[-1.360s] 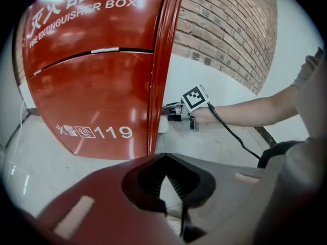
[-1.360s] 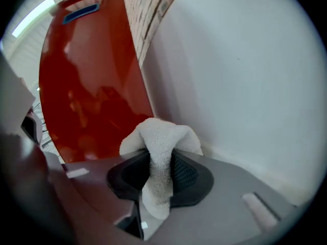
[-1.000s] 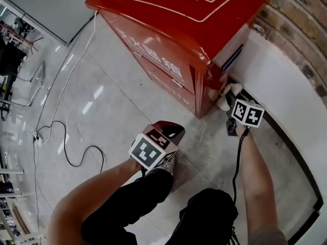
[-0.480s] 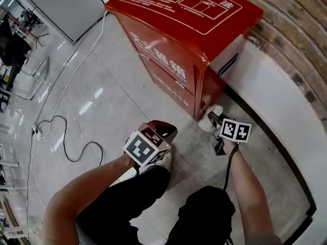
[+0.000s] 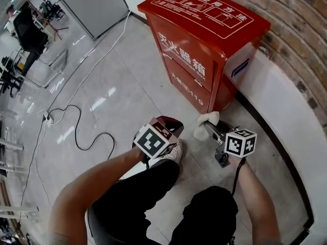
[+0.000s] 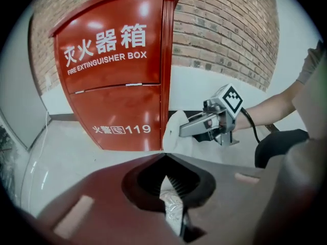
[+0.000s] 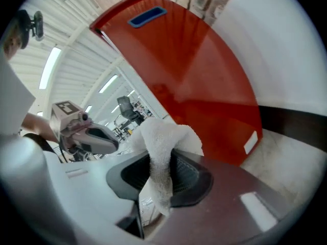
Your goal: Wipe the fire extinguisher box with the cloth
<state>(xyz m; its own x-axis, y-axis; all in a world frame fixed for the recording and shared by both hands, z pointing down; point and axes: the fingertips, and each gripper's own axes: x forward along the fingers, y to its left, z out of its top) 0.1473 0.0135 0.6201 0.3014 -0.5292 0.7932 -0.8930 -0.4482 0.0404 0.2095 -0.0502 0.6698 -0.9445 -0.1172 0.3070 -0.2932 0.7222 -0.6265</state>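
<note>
The red fire extinguisher box (image 5: 196, 60) stands against the wall, its front with white lettering (image 6: 110, 65) facing me. A white cloth (image 5: 205, 122) hangs bunched from my right gripper (image 5: 211, 128), which is shut on it just in front of the box's lower right corner. In the right gripper view the cloth (image 7: 162, 152) drapes over the jaws, with the box's red side (image 7: 204, 80) behind. My left gripper (image 5: 171, 123) hovers over the floor to the left of it, jaws shut (image 6: 166, 157) with nothing held. The left gripper view also shows the right gripper (image 6: 202, 125) and the cloth (image 6: 173, 129).
A black cable (image 5: 76, 131) snakes over the pale floor at the left. A brick wall (image 5: 301, 14) with a white lower band and dark skirting (image 5: 278, 144) runs behind the box. The person's knees in black trousers (image 5: 133, 198) fill the foreground. A grey panel (image 5: 97, 4) stands far left.
The right gripper has pulled the cloth away from the gap beside the box's lower corner, back toward me and upward. The left gripper has risen a little. The head view now sits farther from the box.
</note>
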